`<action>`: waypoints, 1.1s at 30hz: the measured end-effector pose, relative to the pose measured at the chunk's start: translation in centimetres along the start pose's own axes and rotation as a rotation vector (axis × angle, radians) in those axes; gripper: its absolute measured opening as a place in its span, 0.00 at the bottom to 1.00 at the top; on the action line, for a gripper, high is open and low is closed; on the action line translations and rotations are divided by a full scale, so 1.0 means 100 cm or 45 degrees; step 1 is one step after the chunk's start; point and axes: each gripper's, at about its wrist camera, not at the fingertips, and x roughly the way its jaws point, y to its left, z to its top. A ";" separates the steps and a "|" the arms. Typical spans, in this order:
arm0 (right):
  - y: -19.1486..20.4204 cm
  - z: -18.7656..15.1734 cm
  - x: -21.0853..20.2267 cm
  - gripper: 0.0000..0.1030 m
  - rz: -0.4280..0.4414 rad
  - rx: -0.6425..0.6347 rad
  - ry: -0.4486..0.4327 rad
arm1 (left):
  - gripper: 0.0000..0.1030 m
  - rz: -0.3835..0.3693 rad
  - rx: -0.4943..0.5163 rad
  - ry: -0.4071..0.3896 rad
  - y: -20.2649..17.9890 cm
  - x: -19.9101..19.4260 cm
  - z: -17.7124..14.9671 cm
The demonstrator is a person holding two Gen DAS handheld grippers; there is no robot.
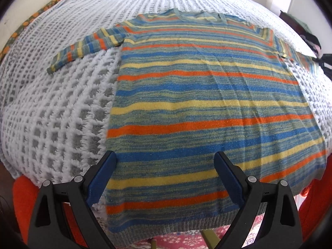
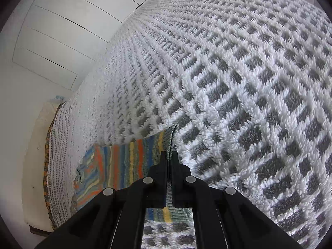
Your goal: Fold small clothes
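Observation:
A knitted sweater [image 1: 197,103] with blue, yellow, orange and grey-green stripes lies flat on a white-and-grey waffle blanket [image 1: 62,103], neckline at the far end and both sleeves spread out. My left gripper [image 1: 165,157] hovers open over the hem end, its blue pads wide apart with the left one at the sweater's left edge. The left sleeve [image 1: 87,45] points out to the left. In the right wrist view my right gripper [image 2: 169,155] is shut on the ribbed cuff [image 2: 171,141] of the right sleeve [image 2: 128,161], which lies on the blanket [image 2: 228,83].
The blanket covers a bed; a patterned orange sheet edge [image 1: 18,33] shows at its far left. White panelled doors [image 2: 51,41] stand beyond the bed. Dark clothes [image 1: 307,33] lie at the far right. Orange fabric [image 1: 22,197] and a floral rug [image 1: 180,240] show below the near edge.

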 end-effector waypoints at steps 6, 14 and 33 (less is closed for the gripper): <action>0.152 -0.004 -0.013 0.03 0.195 -0.296 0.079 | 0.93 -0.066 -0.065 0.012 0.011 0.007 -0.002; 0.330 -0.077 0.086 0.03 0.326 -0.583 0.292 | 0.93 -0.078 -0.144 -0.041 0.040 -0.004 -0.005; 0.283 -0.084 0.139 0.35 0.189 -0.525 0.489 | 0.93 -0.079 -0.251 -0.012 0.058 0.009 -0.005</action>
